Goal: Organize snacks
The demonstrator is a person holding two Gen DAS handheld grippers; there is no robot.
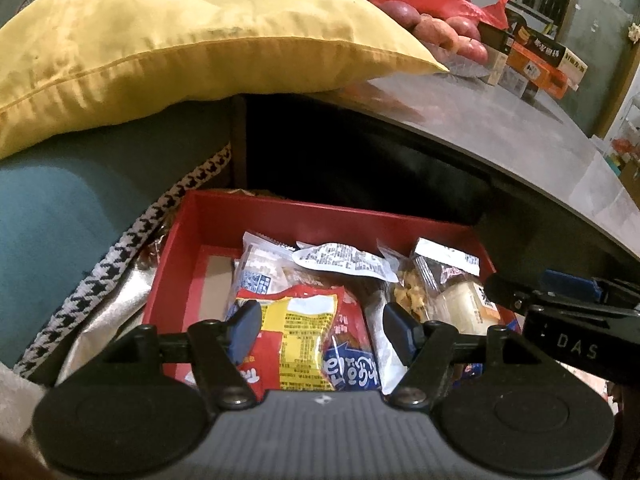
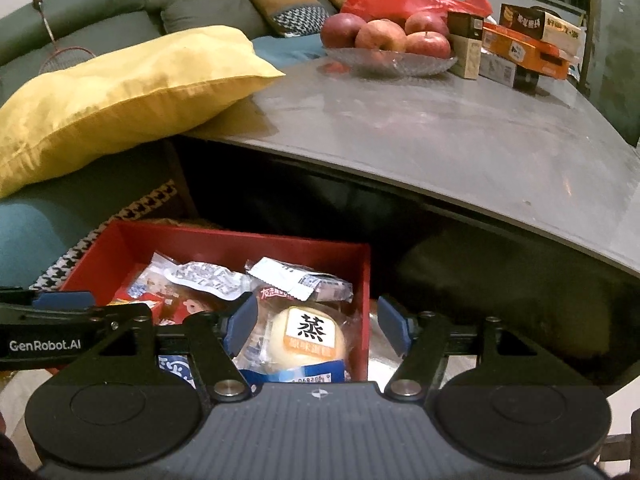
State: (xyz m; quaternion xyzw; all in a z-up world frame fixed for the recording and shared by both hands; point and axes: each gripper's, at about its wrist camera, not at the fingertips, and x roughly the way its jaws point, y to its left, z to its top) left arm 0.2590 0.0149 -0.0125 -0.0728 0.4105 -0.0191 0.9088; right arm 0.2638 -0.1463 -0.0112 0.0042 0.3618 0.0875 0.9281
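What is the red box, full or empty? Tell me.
Nearly full: the red box holds many wrapped snacks piled over its floor, with one bare patch at the left.

Both wrist views look steeply down, close over the red box (image 1: 320, 220) (image 2: 240, 240) — shared, probably from neighbouring spots.

A grey table (image 2: 440, 128) bears a glass apple bowl (image 2: 390, 62) and stacked boxes (image 2: 520, 50).

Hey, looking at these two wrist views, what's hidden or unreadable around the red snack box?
- Red cardboard box: near wall hidden by the left gripper in the left wrist view.
- Red-and-yellow snack packet: lower end covered by that gripper's body.
- Round pale steamed cake in clear wrap: bottom hidden by a blue packet and the right gripper, right wrist view.
- Space under the grey table: too dark.
- Stacked orange and black cartons: print too small.
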